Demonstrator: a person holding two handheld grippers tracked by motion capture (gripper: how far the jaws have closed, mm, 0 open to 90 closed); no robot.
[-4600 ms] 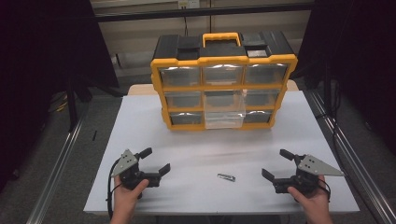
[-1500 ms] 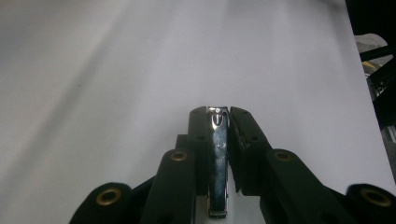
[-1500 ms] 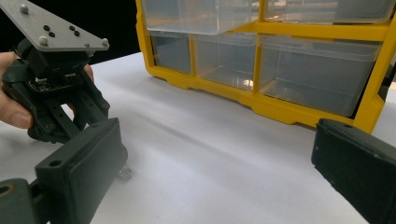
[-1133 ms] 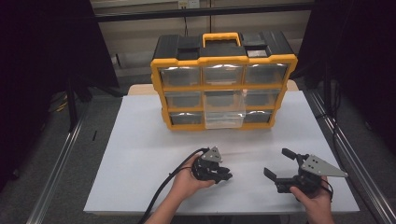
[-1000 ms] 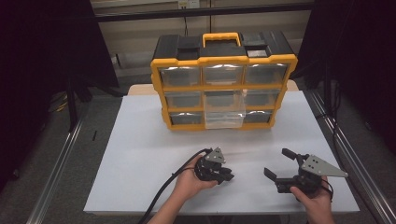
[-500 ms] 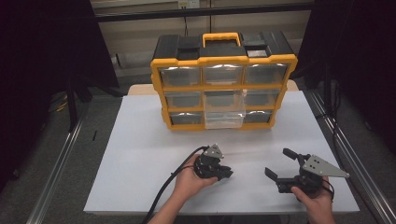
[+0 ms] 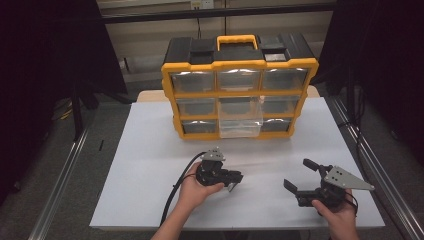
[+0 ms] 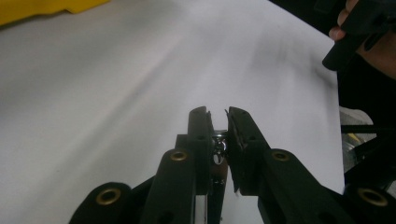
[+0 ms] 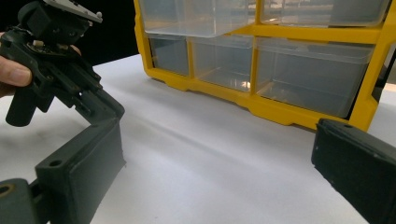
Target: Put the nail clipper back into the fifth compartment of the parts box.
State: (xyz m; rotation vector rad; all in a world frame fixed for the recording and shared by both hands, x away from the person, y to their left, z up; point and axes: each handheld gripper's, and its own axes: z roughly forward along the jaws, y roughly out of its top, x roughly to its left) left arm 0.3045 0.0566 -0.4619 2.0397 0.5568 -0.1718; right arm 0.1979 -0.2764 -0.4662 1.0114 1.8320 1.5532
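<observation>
Your left tool sits low over the white tabletop, near the middle of its front edge, with its jaws closed down on a small silver metal screw. In the left gripper view the small silver metal screw shows in the narrow slot between the two black jaws, pinched just behind their tips. Your right tool is near the front right corner of the tabletop, well apart from the left one, and its jaws stand wide apart with nothing between them. The yellow and black plastic organiser with clear drawers stands at the back edge of the tabletop; its bottom middle drawer is pulled out.
</observation>
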